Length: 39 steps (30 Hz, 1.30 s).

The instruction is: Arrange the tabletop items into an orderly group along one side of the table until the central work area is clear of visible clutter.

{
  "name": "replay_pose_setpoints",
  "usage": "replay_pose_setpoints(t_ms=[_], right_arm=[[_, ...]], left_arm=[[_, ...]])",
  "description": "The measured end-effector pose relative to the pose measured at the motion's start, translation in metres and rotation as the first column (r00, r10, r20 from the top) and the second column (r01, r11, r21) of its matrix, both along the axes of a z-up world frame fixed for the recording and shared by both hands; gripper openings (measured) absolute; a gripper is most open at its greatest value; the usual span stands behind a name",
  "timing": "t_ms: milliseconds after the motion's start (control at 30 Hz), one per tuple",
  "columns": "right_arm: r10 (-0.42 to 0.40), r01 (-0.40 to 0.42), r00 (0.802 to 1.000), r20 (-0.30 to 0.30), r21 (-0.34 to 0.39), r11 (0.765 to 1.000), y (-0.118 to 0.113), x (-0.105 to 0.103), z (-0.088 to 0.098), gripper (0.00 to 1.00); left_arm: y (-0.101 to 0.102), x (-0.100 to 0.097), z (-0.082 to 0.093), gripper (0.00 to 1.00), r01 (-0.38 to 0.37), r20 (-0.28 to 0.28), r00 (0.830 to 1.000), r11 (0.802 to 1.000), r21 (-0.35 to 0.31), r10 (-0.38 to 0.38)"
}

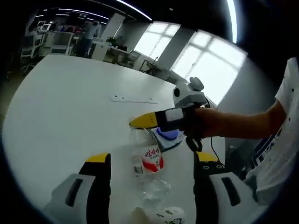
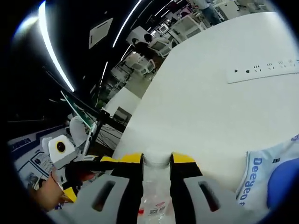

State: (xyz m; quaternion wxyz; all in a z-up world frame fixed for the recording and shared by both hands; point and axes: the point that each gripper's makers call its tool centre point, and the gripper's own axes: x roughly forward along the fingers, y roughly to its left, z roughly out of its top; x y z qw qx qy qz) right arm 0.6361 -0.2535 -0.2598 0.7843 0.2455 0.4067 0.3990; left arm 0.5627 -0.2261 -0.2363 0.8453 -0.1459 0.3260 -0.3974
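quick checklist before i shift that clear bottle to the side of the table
1. Right gripper closed on the clear plastic bottle with red label at its white cap: ok.
2. Left gripper open, jaws either side of bottle: ok.
3. Bottle upright: cannot tell.
4. White and blue packet close beside bottle, may get knocked: not ok.
5. White power strip lies apart: ok.
6. White table has bare space: ok.
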Motion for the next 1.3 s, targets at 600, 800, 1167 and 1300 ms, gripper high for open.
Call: replay_pose_setpoints(t_ms=[600, 800, 1167, 1300], right_arm=[[0.051, -0.049, 0.996, 0.076, -0.021, 0.999, 0.007, -0.007, 0.011, 0.18], [0.060, -0.057, 0.993, 0.100, -0.033, 0.998, 0.007, -0.013, 0.018, 0.18], [0.075, -0.061, 0.979, 0.189, -0.078, 0.995, 0.009, -0.024, 0.032, 0.18], [0.090, -0.069, 0.971, 0.222, -0.102, 0.992, 0.010, -0.028, 0.038, 0.18]], left_arm=[[-0.029, 0.003, -0.037, 0.69, 0.163, -0.104, 0.980, 0.985, -0.050, -0.168], [-0.039, -0.001, -0.042, 0.58, 0.213, -0.115, 0.969, 0.975, -0.069, -0.220], [-0.044, -0.006, -0.043, 0.41, 0.281, -0.082, 0.954, 0.957, -0.076, -0.287], [-0.045, -0.007, -0.040, 0.40, 0.291, -0.062, 0.953, 0.954, -0.070, -0.296]])
